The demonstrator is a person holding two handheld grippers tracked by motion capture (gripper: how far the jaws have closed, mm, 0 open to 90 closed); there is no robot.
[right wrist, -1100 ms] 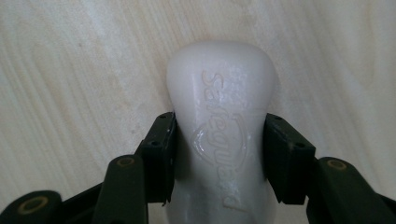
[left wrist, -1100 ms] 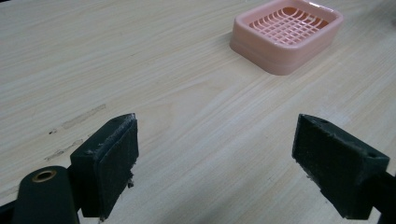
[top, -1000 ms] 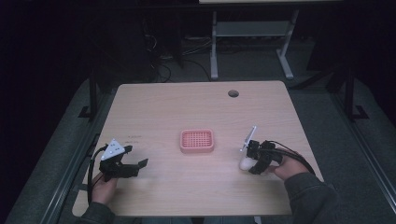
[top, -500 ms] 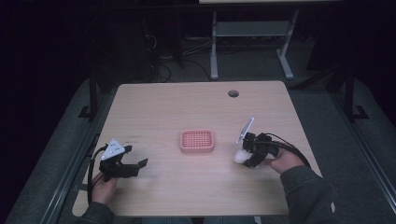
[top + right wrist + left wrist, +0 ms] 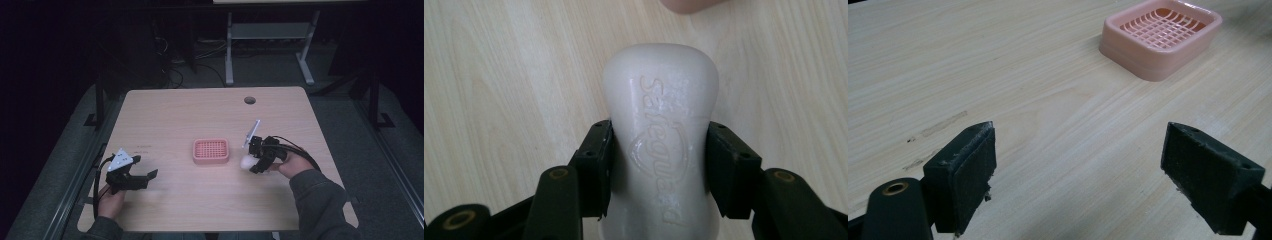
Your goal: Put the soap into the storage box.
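A white bar of soap with raised lettering sits between the two black jaws of my right gripper, which is shut on its narrow waist. In the high view the soap is held just right of the pink slotted soap dish, a little above the table, with my right gripper around it. The dish also appears at the upper right of the left gripper view. My left gripper rests open near the table's front left; its jaws stand wide apart with only bare wood between them.
The wooden table has a round cable hole at its back right. Beyond the table stands a metal frame on a dark floor. A pink edge of the dish shows at the top of the right gripper view.
The right gripper has carried the soap leftward, toward the pink dish. The left gripper has stayed in place, open.
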